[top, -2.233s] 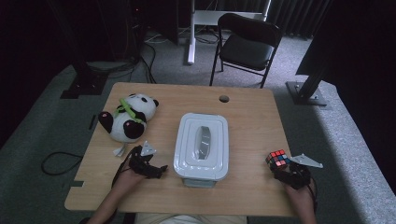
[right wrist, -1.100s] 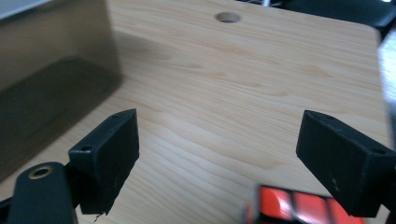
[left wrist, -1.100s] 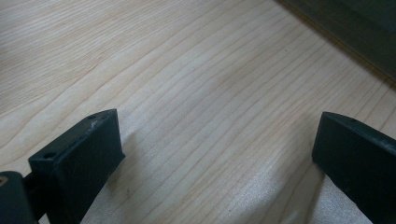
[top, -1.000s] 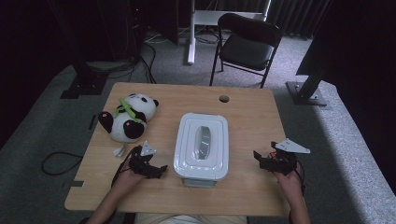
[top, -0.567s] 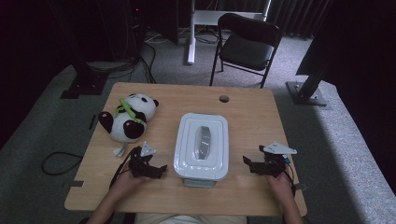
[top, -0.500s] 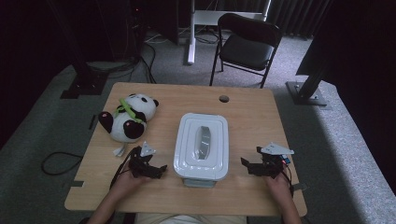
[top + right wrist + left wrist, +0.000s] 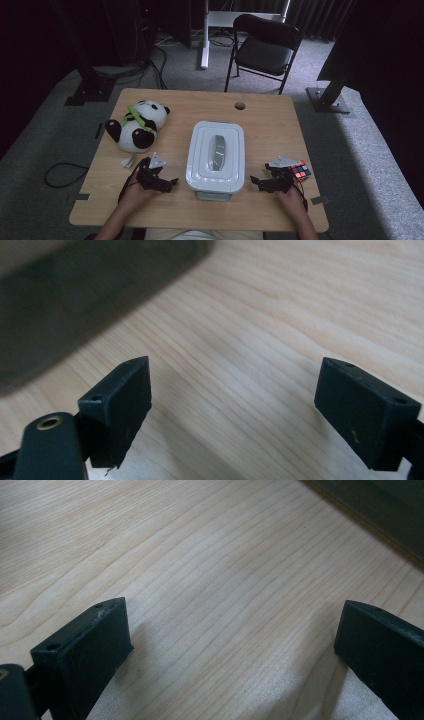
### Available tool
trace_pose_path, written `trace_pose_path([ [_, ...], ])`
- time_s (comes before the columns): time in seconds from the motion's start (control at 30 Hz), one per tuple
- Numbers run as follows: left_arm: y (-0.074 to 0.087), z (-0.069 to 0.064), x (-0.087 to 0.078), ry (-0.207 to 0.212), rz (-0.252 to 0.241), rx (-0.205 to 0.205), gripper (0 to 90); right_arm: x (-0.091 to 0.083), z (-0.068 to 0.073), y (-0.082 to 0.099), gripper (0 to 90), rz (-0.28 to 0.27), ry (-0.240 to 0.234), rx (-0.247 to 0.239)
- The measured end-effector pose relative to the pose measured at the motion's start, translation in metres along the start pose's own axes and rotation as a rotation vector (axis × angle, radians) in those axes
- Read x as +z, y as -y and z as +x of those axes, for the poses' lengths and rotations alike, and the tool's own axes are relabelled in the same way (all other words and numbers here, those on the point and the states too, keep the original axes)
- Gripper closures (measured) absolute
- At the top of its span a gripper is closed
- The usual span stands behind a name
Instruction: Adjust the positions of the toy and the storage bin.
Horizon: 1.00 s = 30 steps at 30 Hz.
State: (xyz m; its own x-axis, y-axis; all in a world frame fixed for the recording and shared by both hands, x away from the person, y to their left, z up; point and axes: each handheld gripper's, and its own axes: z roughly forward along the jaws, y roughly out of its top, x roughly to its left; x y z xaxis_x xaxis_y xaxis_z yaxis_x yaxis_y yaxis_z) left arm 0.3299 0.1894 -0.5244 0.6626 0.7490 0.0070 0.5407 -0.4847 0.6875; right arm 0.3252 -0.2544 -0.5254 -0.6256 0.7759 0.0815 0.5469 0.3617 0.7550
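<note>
White lidded box (image 7: 215,157) in the middle of the table (image 7: 270,120), between two released grippers.

Nearest to the person, the left gripper (image 7: 167,183) lies low on the wood just beside the left side of the box, its jaws wide apart with nothing between them. The right gripper (image 7: 257,183) is at the right side of the box, jaws also spread and empty, pointing toward the box wall. A colour cube (image 7: 300,171) sits just behind the right hand (image 7: 292,197). Farther, at the left, a panda toy (image 7: 137,131) lies on the table. Beyond the table stands a black chair (image 7: 265,47).
</note>
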Motion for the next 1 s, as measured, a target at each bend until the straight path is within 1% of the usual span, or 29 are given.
trace_pose_path([
  [0.03, 0.0, 0.0, 0.0, 0.0, 0.0, 0.0, 2.2, 0.0, 0.0, 0.0, 14.9, 0.0, 0.0, 0.0],
  [0.07, 0.0, 0.0, 0.0, -0.001, 0.0, 0.0, 2.2, 0.001, 0.0, 0.0, 14.8, 0.011, 0.003, -0.004],
  [0.1, 0.0, 0.0, 0.0, -0.001, 0.0, 0.0, 2.2, 0.001, 0.0, 0.0, 14.8, 0.013, -0.003, -0.006],
  [0.17, 0.0, 0.0, 0.0, 0.0, 0.001, 0.001, 2.2, 0.002, 0.001, -0.001, 14.6, 0.028, 0.003, -0.015],
  [0.27, 0.0, 0.0, 0.0, 0.0, 0.001, 0.001, 2.2, 0.004, 0.004, -0.001, 14.6, 0.036, 0.027, -0.036],
  [0.33, 0.0, 0.0, 0.0, 0.001, 0.001, 0.002, 2.2, 0.005, 0.008, -0.002, 13.7, 0.047, 0.051, -0.063],
  [0.37, 0.0, 0.0, 0.0, 0.002, 0.003, 0.006, 2.2, 0.005, 0.008, -0.002, 13.1, 0.05, 0.043, -0.068],
  [0.43, 0.001, 0.0, -0.001, 0.009, 0.002, 0.014, 2.2, 0.005, 0.008, -0.002, 13.1, 0.049, 0.043, -0.068],
  [0.5, 0.0, 0.0, -0.002, 0.018, 0.013, 0.022, 2.2, 0.005, 0.008, -0.002, 13.0, 0.049, 0.043, -0.068],
  [0.57, -0.001, 0.001, -0.004, 0.041, 0.014, -0.004, 2.3, 0.005, 0.008, -0.002, 13.0, 0.05, 0.043, -0.067],
  [0.67, -0.004, 0.001, -0.012, 0.041, 0.011, -0.005, 2.6, 0.005, 0.008, -0.002, 13.0, 0.05, 0.043, -0.068],
  [0.7, -0.007, 0.002, -0.015, 0.053, 0.005, -0.011, 2.6, 0.005, 0.008, -0.002, 13.0, 0.05, 0.043, -0.068],
  [0.73, -0.009, 0.002, -0.02, 0.057, 0.003, -0.008, 2.6, 0.005, 0.008, -0.002, 13.0, 0.05, 0.042, -0.067],
  [0.77, -0.013, 0.001, -0.023, 0.059, 0.003, 0.005, 2.7, 0.005, 0.008, -0.002, 12.9, 0.05, 0.043, -0.067],
  [0.8, -0.016, 0.002, -0.027, 0.056, 0.005, 0.015, 2.7, 0.005, 0.008, -0.002, 12.9, 0.05, 0.043, -0.067],
  [0.9, -0.027, 0.007, -0.037, 0.041, 0.002, 0.025, 3.8, 0.005, 0.008, -0.002, 12.9, 0.05, 0.042, -0.066],
  [0.93, -0.032, 0.008, -0.041, 0.03, 0.0, 0.03, 3.7, 0.005, 0.008, -0.002, 12.9, 0.052, 0.043, -0.067],
  [0.97, -0.036, 0.01, -0.046, 0.027, -0.002, 0.039, 3.8, 0.005, 0.008, -0.002, 12.9, 0.052, 0.042, -0.065],
  [1.0, -0.041, 0.012, -0.05, 0.031, -0.017, 0.039, 3.7, 0.005, 0.008, -0.002, 13.0, 0.052, 0.043, -0.065],
])
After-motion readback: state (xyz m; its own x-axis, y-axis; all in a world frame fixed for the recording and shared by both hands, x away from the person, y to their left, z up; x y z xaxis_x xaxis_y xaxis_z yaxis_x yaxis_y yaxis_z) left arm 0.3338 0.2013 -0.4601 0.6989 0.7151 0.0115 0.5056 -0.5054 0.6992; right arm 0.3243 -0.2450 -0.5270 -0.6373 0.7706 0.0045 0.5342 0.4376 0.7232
